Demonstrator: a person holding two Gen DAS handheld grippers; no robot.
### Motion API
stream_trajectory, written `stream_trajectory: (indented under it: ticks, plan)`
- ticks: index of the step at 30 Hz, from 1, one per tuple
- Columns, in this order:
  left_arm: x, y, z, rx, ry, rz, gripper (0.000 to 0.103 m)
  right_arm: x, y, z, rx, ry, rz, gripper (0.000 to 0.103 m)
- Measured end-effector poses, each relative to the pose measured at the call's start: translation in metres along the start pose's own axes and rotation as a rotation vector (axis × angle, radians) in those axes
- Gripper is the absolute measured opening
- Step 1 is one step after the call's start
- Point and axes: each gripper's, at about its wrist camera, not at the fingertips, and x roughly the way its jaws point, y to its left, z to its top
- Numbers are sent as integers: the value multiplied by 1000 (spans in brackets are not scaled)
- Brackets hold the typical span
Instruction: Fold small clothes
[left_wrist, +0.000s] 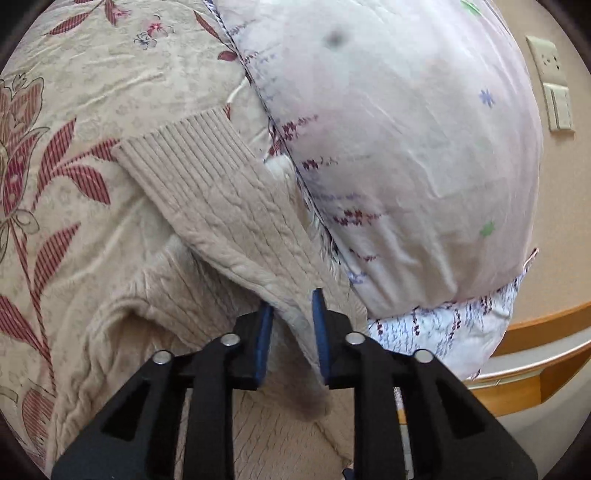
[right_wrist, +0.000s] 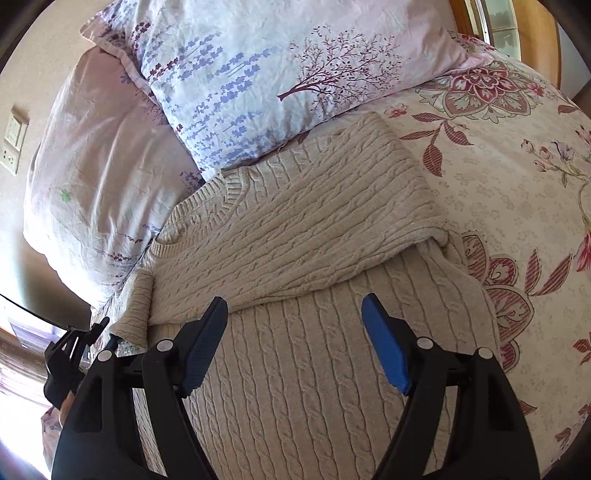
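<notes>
Blue-padded fingers (left_wrist: 318, 325) of the left gripper (left_wrist: 291, 314) pinched a fold of the beige cable-knit sweater's (right_wrist: 295, 240) sleeve (left_wrist: 221, 206). Right gripper (right_wrist: 295, 325) hovered released over the sweater, which lay on the floral bedspread (right_wrist: 517, 177) beside the pillows (right_wrist: 258, 81).

Floral bedspread (right_wrist: 498, 177) covered bed. Lavender-print pillow (right_wrist: 258, 74) lay against pale pink pillow (left_wrist: 406, 147). Wall switch plate (left_wrist: 550, 81) sat beside wooden bed frame (left_wrist: 546, 325).

Both your wrist cameras look steeply down past their claws, close above the same sweater (right_wrist: 295, 236) and pillow (left_wrist: 406, 147).
</notes>
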Motion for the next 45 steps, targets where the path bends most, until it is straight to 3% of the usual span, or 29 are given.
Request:
stream_trajectory:
  ticks: [4, 8, 11, 15, 18, 20, 22, 24, 26, 28, 31, 34, 37, 41, 44, 45]
  plan:
    - [3, -24, 4, 30, -40, -81, 7, -1, 0, 1, -25, 4, 1, 76]
    - [17, -82, -21, 238, -30, -149, 7, -6, -8, 5, -19, -6, -2, 76]
    - [36, -135, -65, 546, 16, -127, 7, -13, -19, 9, -5, -22, -8, 76]
    - [74, -180, -162, 1081, 120, 0, 8, -22, -35, 15, 15, -47, -14, 76]
    - [106, -167, -214, 1277, 257, 87, 18, -26, -45, 17, 40, -55, -3, 76]
    - [122, -151, -227, 1292, 346, 140, 21, -27, -51, 19, 78, -66, 40, 76]
    - [130, -139, -234, 1305, 410, 172, 36, -27, -50, 23, 93, -63, 87, 75]
    - [119, -134, -233, 1297, 409, 162, 46, -23, -42, 28, 80, -49, 129, 74]
    - [102, -128, -217, 1245, 385, 139, 49, -10, -30, 30, 59, -3, 158, 69]
    - [79, -115, -189, 1166, 337, 147, 49, 7, -25, 41, 65, 57, 159, 62]
    - [47, -95, -140, 1045, 232, 219, 49, 23, -29, 51, 120, 75, 127, 57]
    - [17, -70, -91, 960, 104, 343, 48, 35, -30, 56, 115, 86, 89, 51]
    - [3, -49, -55, 887, 30, 474, 47, 46, -19, 54, 35, 122, 51, 31]
    - [0, -24, -28, 805, 33, 558, 45, 55, -4, 46, -36, 126, 40, 12]
    - [4, -12, -21, 762, 77, 533, 39, 55, 7, 46, -63, 99, 54, 8]
    - [9, -9, -21, 744, 95, 517, 31, 51, 13, 48, -85, 71, 58, 8]
